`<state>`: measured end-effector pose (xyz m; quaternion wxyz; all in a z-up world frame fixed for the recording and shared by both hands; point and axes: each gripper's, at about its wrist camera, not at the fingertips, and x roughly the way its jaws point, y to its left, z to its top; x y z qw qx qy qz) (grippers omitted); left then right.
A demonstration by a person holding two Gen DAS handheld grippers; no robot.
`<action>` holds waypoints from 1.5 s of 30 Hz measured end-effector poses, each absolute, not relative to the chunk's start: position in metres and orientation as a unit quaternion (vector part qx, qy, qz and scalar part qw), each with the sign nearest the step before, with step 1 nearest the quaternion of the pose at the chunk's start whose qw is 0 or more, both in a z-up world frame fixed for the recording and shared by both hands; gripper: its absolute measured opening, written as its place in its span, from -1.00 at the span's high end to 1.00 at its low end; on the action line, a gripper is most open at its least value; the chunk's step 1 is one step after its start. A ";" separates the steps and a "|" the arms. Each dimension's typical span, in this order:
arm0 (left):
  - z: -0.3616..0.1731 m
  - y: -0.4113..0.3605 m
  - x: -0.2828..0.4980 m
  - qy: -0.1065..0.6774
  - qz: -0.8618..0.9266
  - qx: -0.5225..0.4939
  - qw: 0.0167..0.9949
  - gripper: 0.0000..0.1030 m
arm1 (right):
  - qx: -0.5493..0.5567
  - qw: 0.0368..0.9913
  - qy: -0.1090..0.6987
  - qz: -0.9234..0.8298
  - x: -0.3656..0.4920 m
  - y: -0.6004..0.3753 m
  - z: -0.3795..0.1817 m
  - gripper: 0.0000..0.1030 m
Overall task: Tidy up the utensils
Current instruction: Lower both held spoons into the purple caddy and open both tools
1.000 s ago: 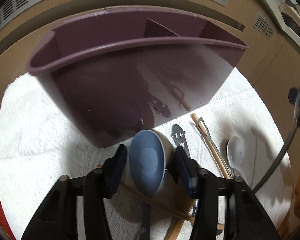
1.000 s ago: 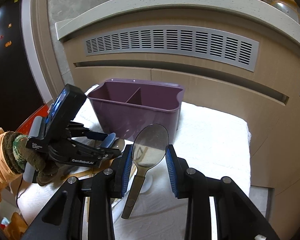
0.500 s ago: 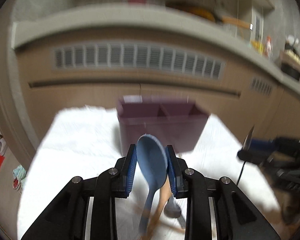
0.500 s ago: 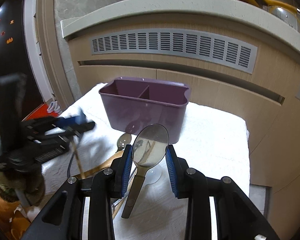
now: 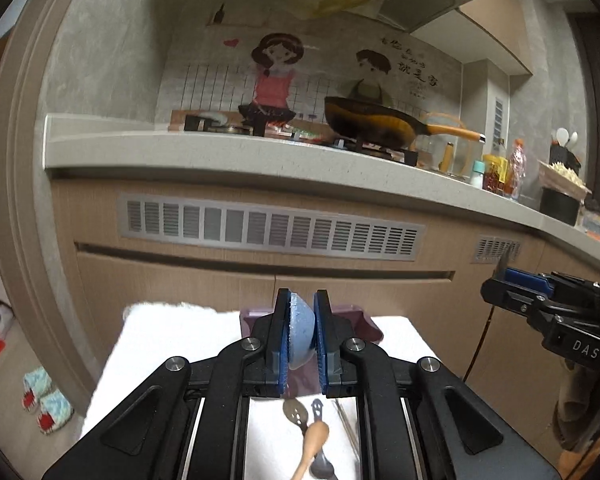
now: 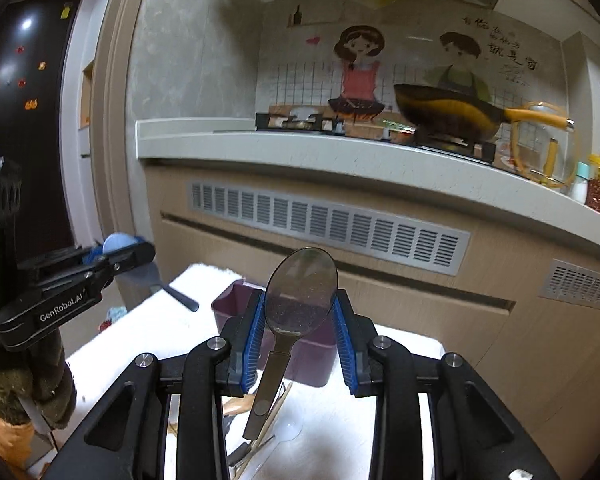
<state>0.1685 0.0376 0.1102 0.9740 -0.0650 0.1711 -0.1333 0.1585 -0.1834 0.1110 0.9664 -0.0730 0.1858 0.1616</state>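
My left gripper is closing its jaws on a blue spoon; the bowl stands edgewise between the blue pads. From the right wrist view this gripper hangs at the left with the blue spoon, whose dark handle slants down. My right gripper is shut on a metal spoon, bowl up and handle hanging down. The purple caddy sits just beyond and below both grippers, mostly hidden behind the fingers. The right gripper shows at the right edge of the left wrist view.
A white towel covers the table. On it lie a slotted spoon, a wooden spoon and chopsticks. Behind stands a cabinet with a vent grille, under a counter bearing a wok.
Both grippers have risen and tipped upward, so the counter and stove now fill the views. The left jaws have narrowed on the blue spoon, which turned edgewise. The metal spoon stays gripped.
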 end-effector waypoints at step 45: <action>0.060 0.022 0.311 0.273 -0.120 -0.074 0.952 -0.66 | -0.079 0.957 0.249 0.123 0.338 -0.164 0.029 -0.33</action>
